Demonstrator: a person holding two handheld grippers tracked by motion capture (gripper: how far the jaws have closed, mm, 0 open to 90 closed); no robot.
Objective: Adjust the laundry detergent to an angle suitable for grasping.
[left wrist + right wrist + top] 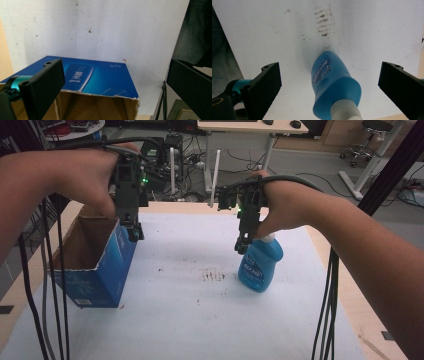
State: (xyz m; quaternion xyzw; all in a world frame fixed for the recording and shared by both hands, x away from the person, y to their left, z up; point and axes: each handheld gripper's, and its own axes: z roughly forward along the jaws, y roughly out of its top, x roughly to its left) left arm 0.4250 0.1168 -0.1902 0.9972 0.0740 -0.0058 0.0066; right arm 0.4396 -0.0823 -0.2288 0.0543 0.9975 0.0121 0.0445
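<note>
On my left, my left gripper [134, 233] hangs over the near corner of the open blue cardboard box [95, 265], jaws spread wide with nothing between them; in the left gripper view the box's torn top edge [100, 93] lies just below and between the jaws. The box stands on the white table cover [190, 320], its brown inside apparently empty. Further right, my right gripper [241, 247] hovers just above the blue bottle [260, 265], jaws wide apart and gripping nothing; the right gripper view looks down past its white cap [344, 113] between them. I judge this to be the reach for the bottle. Next I must lower the right jaws around its neck, close firmly, then lift it toward the box.
</note>
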